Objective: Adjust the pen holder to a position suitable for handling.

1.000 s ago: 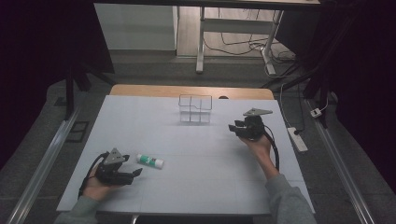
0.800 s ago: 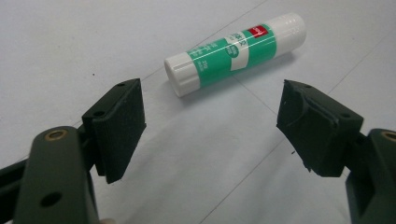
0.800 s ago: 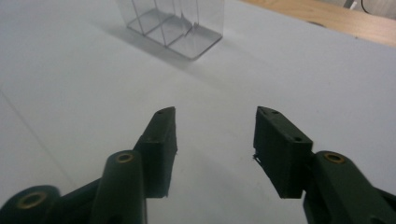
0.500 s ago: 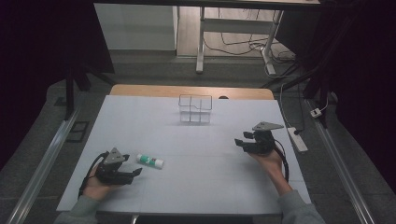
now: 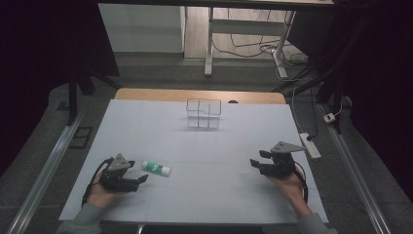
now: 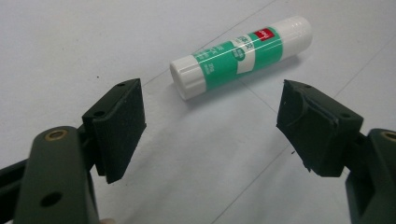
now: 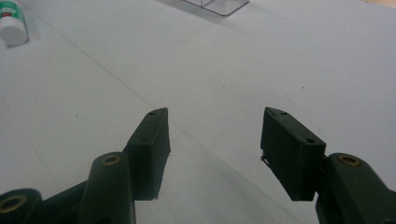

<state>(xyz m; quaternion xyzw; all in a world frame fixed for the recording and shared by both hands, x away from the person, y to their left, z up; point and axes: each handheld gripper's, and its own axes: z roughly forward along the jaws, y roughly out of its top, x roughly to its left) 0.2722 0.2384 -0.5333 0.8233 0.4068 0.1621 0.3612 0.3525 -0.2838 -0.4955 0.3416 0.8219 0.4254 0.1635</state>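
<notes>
Clear box (image 5: 203, 113) at far middle of desk (image 5: 204, 195), split into compartments; contents too small to tell. Glue stick (image 5: 156, 168) lying flat near left, just beyond left hand-held gripper (image 5: 140, 179), untouched. Left jaws spread wide, stick ahead of the gap. Right hand-held gripper (image 5: 255, 163) low at right, jaws wide, gripping nothing.

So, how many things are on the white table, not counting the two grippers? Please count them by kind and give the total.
Glue stick, white and green, lying on its side: 1
Clear box with compartments, at the far side of the table: 1
Total: 2
</notes>
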